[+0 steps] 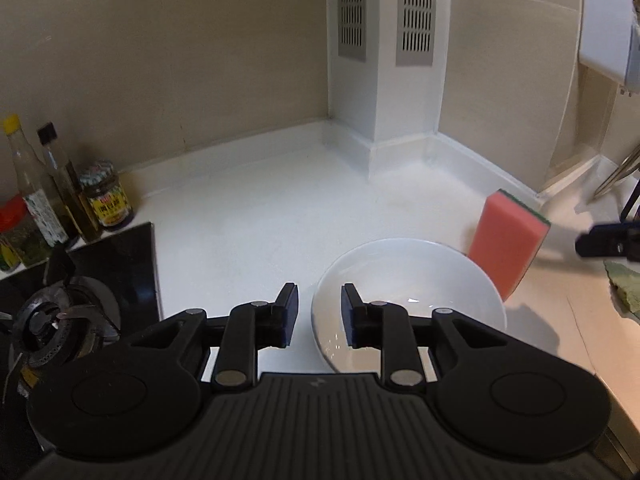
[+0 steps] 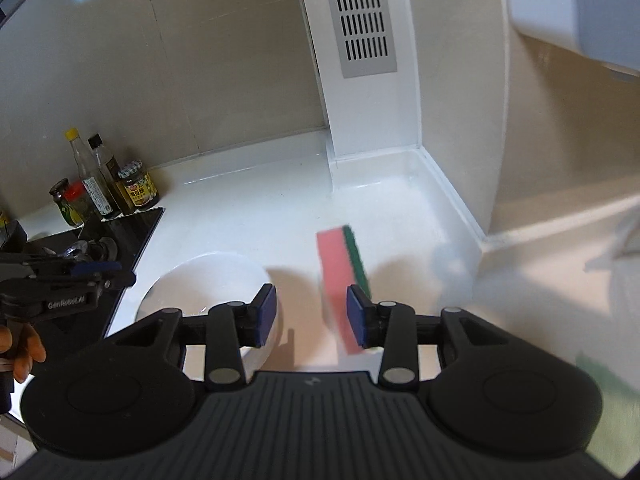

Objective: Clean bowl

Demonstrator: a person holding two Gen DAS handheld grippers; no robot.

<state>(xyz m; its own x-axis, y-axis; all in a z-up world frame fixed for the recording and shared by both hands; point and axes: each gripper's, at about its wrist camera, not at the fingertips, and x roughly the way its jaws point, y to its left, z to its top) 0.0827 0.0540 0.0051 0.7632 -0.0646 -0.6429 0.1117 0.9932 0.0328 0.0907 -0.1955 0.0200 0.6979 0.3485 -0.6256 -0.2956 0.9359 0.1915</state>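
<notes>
A white bowl point(image 1: 404, 292) sits on the white counter; it also shows in the right wrist view point(image 2: 208, 280). My left gripper point(image 1: 319, 312) is open with its jaws astride the bowl's near left rim, not closed on it. A pink sponge with a green scrub side point(image 1: 506, 240) stands tilted just right of the bowl. In the right wrist view the sponge point(image 2: 340, 280) is blurred and leans against my right finger point(image 2: 357, 320). My right gripper point(image 2: 310, 316) is open, its jaws wide apart and not clamping the sponge.
Sauce bottles and jars point(image 1: 60, 196) stand at the back left beside a black gas hob point(image 1: 80, 292). A white column with vent grilles point(image 1: 384, 60) fills the back corner. A green cloth point(image 1: 624, 288) lies at the right edge.
</notes>
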